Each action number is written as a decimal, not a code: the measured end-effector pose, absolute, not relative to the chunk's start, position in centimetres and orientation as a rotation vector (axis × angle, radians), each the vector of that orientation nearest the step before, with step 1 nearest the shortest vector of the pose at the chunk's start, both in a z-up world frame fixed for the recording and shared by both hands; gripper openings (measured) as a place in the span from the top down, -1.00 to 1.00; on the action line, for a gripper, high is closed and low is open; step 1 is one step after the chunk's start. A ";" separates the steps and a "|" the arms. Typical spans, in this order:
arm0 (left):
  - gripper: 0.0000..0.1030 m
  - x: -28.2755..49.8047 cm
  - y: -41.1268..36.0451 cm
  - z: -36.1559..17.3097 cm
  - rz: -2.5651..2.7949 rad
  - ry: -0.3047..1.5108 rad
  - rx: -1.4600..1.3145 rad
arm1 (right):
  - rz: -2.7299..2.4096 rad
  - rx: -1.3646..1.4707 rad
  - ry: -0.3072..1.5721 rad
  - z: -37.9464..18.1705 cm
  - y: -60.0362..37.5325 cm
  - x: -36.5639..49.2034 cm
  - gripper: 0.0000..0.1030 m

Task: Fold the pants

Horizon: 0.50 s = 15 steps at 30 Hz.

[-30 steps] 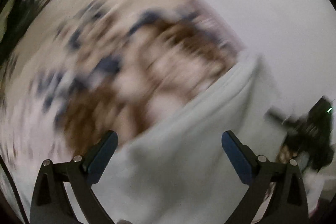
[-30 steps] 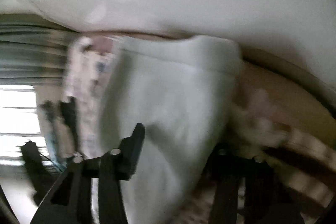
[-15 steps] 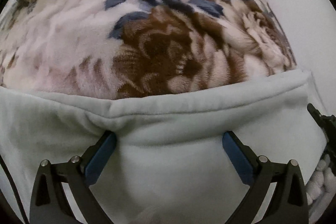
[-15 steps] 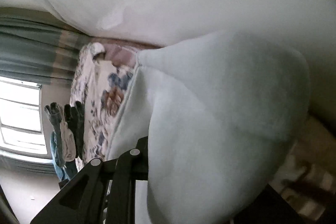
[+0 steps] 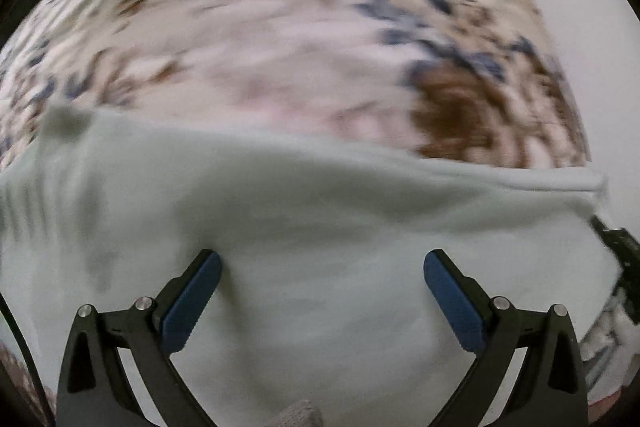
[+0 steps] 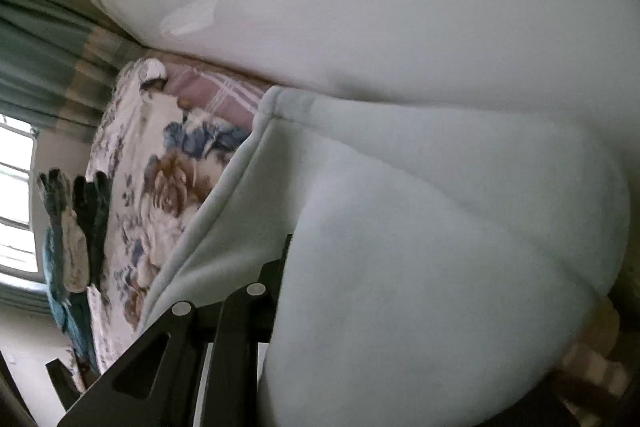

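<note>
Standing wide apart over the pale green pants (image 5: 320, 227), the left gripper (image 5: 322, 279) grips nothing. The right gripper (image 6: 280, 287) is clamped on a bulging fold of the pants (image 6: 440, 247), which lie across the floral blanket (image 5: 280, 47).

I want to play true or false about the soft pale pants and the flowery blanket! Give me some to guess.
1. The pale mint fleece pants lie on a flowery plush blanket. True.
2. The left gripper has its blue pads squeezed shut. False: they stand wide apart over the pants.
3. The right gripper is bunching up pants fabric. True.
4. The blanket is plain red. False: it is cream with brown and blue flowers.
5. A window shows beside green curtains. True.
</note>
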<state>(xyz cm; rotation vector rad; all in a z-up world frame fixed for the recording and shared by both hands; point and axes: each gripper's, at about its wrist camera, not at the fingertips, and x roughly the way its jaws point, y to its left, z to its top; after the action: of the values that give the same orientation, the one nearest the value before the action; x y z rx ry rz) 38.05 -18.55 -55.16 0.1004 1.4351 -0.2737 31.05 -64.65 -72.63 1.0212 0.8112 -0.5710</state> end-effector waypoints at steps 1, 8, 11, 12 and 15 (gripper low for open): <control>-1.00 38.1 -17.4 -55.0 -0.260 1.436 0.097 | -0.569 1.007 0.800 -71.7 -64.1 31.1 0.63; -1.00 38.1 -9.8 -50.5 -0.168 1.384 0.158 | -0.540 0.786 0.723 -59.5 -56.4 33.0 0.62; -1.00 37.7 -4.9 -48.0 -0.143 1.366 0.157 | -0.530 0.660 0.721 -54.6 -50.7 34.7 0.62; -1.00 37.6 -4.3 -48.1 -0.135 1.365 0.144 | -0.521 0.630 0.722 -53.3 -48.7 35.2 0.62; -1.00 36.2 -2.3 -48.9 -0.115 1.361 0.100 | -0.485 0.529 0.734 -50.5 -42.0 37.6 0.63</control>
<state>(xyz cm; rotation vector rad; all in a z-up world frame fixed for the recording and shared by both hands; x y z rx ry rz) 36.20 -2.33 -48.86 0.0996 1.3612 -0.1148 37.60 -42.03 -50.47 0.5292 0.7338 -0.4854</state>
